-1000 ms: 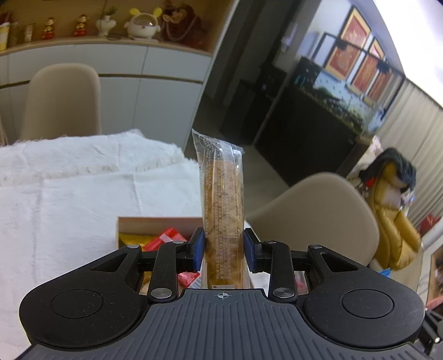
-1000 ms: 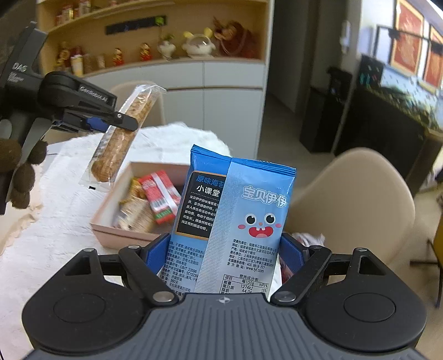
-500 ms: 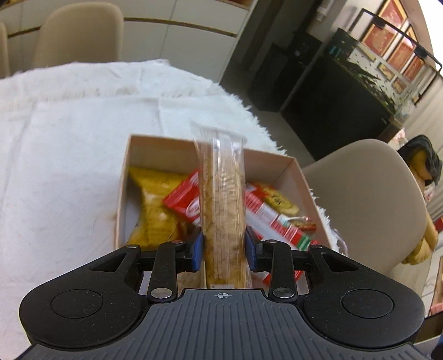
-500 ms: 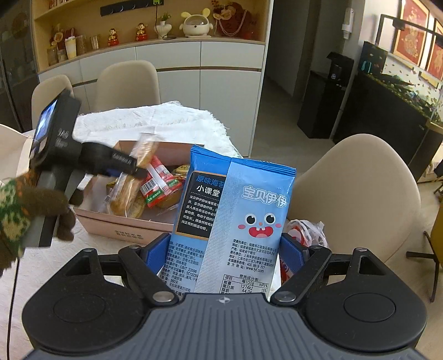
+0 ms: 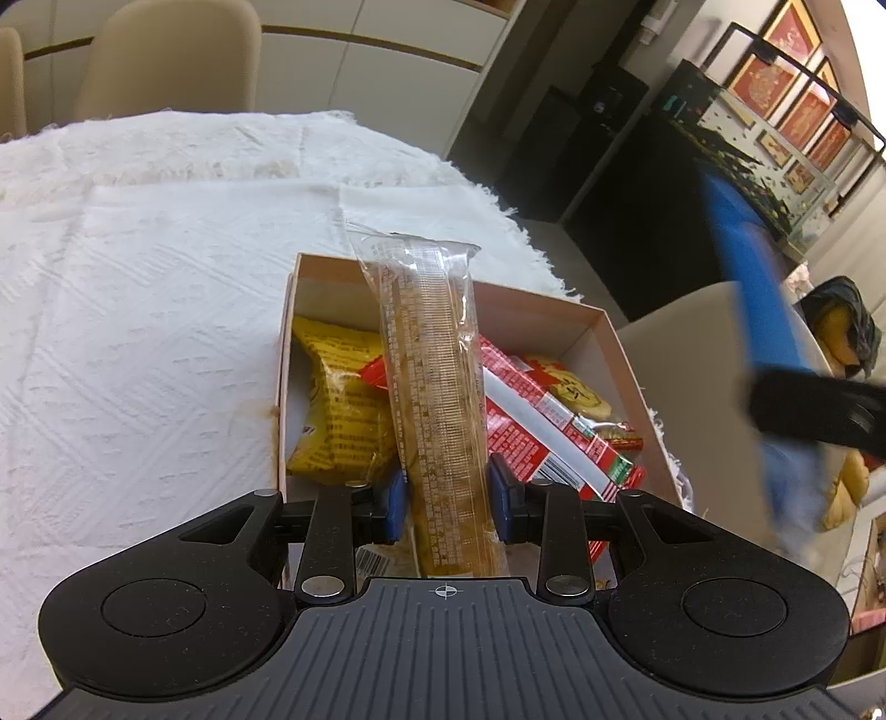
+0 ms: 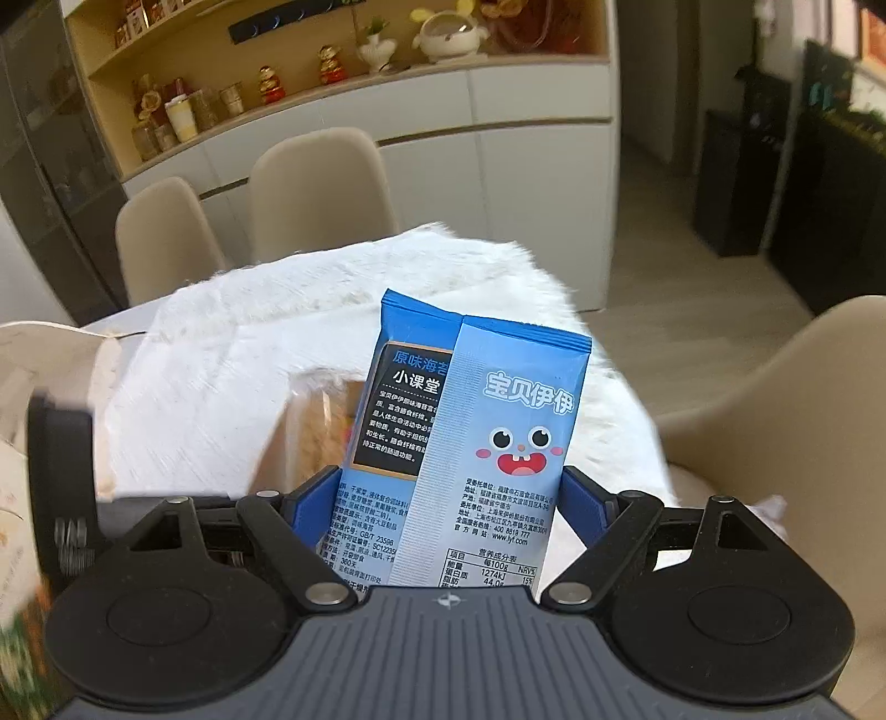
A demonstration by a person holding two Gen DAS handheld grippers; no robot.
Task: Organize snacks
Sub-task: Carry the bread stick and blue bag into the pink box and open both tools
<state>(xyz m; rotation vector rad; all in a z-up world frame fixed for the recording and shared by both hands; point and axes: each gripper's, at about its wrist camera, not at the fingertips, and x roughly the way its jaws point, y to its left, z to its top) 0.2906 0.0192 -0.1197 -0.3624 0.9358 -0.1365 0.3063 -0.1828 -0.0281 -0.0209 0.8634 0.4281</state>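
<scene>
My left gripper is shut on a long clear-wrapped biscuit packet, which it holds low over an open cardboard box. In the box lie a yellow packet and red packets. My right gripper has a blue snack packet with a cartoon face upright between its pads. Its jaws are opening, but the pads still touch the packet. In the left wrist view that blue packet shows as a blur to the right of the box. The right wrist view shows the biscuit packet blurred behind the blue one.
The box stands near the right edge of a table under a white cloth. Beige chairs stand at the far side, and another chair is at the right. A cabinet with shelves of ornaments lines the back wall.
The left gripper came down with the biscuit packet until it hangs just above the box. The right gripper swung left with the blue packet, from beside the box to above the table.
</scene>
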